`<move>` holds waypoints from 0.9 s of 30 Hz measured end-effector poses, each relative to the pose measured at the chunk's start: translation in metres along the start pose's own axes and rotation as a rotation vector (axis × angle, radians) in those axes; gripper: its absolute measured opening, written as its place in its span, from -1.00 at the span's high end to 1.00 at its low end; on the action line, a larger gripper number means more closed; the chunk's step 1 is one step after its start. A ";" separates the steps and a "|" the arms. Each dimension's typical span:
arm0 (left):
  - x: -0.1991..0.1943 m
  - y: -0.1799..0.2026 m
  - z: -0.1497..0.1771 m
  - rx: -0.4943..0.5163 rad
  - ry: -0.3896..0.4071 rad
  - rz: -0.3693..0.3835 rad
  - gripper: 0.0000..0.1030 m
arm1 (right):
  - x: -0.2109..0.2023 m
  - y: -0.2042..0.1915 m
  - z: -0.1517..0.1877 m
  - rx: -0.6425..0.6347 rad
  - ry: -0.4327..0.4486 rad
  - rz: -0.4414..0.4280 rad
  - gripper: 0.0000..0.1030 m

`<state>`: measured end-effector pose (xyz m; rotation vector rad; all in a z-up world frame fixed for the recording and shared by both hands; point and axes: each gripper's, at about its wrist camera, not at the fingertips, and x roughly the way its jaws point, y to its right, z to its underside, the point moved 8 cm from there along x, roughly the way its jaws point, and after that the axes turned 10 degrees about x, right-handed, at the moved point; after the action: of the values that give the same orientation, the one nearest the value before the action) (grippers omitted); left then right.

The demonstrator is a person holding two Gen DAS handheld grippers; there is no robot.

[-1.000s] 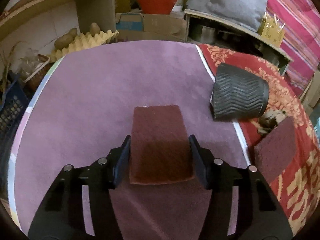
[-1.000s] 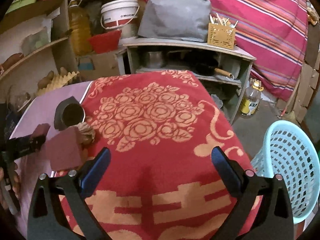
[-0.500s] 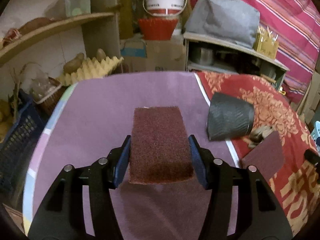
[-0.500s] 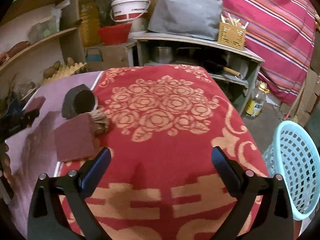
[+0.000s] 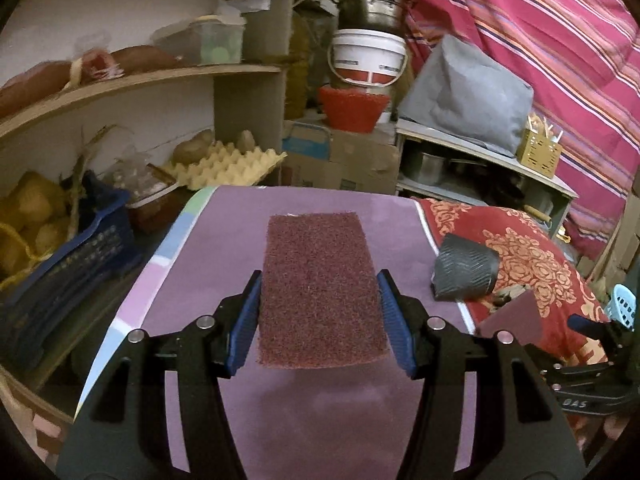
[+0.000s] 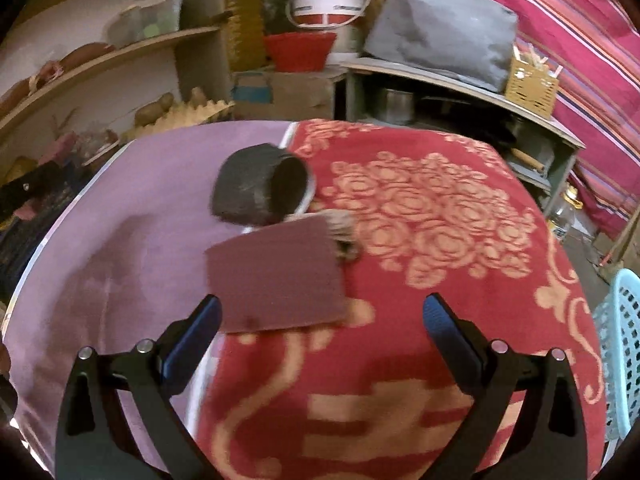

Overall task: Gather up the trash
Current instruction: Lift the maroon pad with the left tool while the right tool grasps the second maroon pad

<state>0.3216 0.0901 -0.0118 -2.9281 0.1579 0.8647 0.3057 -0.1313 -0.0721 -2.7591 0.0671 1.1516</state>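
Holding a flat maroon rectangular scouring pad (image 5: pixel 320 292) by its two long edges, the left gripper (image 5: pixel 320 312) has its jaws clenched on it, and the pad sticks out forward above the purple cloth (image 5: pixel 224 264) of the desk. The pad looks thin and soft, so the main danger is that it bends or slides out between the blue pads if the hand swings quickly.

The right gripper (image 6: pixel 320 332) has its jaws wide apart and grasps nothing. A second maroon scouring pad (image 6: pixel 280 276) lies just in front of it, across the border of the purple cloth and the red flowered blanket (image 6: pixel 440 240). Its far corner touches a small brownish crumpled scrap (image 6: pixel 344 236), and a dark grey ribbed cup (image 6: pixel 260 188) lies on its side close behind. A low approach could catch the blanket instead of the pad, or push the cup so that it rolls away. The light blue perforated basket (image 6: pixel 616 344) stands beside the desk at the right edge, so a careless release could miss it.
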 end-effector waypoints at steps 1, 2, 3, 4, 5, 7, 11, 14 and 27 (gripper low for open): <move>-0.002 -0.003 0.003 -0.003 -0.002 -0.001 -0.07 | 0.003 -0.007 0.002 -0.012 -0.007 -0.006 -0.91; -0.004 -0.006 0.006 0.000 -0.004 -0.007 -0.07 | 0.004 -0.012 0.003 -0.022 -0.010 -0.005 -0.91; -0.007 -0.008 0.008 0.006 -0.003 -0.017 -0.07 | 0.007 -0.018 0.003 -0.039 -0.014 0.008 -0.91; -0.008 -0.010 0.009 0.011 -0.002 -0.026 -0.07 | 0.008 -0.021 0.003 -0.050 -0.013 0.020 -0.91; -0.011 -0.013 0.011 0.013 0.001 -0.038 -0.07 | 0.010 -0.025 0.003 -0.064 -0.013 0.033 -0.91; -0.013 -0.017 0.012 0.007 0.004 -0.042 -0.07 | 0.014 -0.027 0.002 -0.079 -0.017 0.062 -0.91; -0.014 -0.021 0.014 0.007 0.005 -0.056 -0.07 | 0.020 -0.027 0.000 -0.057 -0.037 0.065 -0.91; -0.016 -0.020 0.012 0.024 0.017 -0.077 -0.07 | 0.022 -0.027 -0.004 -0.055 -0.024 0.075 -0.91; -0.017 -0.012 0.009 0.031 0.032 -0.079 -0.07 | 0.028 -0.028 -0.005 -0.086 -0.027 0.075 -0.64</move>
<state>0.3043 0.1043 -0.0092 -2.8986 0.0568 0.7977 0.3315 -0.1040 -0.0856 -2.8376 0.1222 1.2376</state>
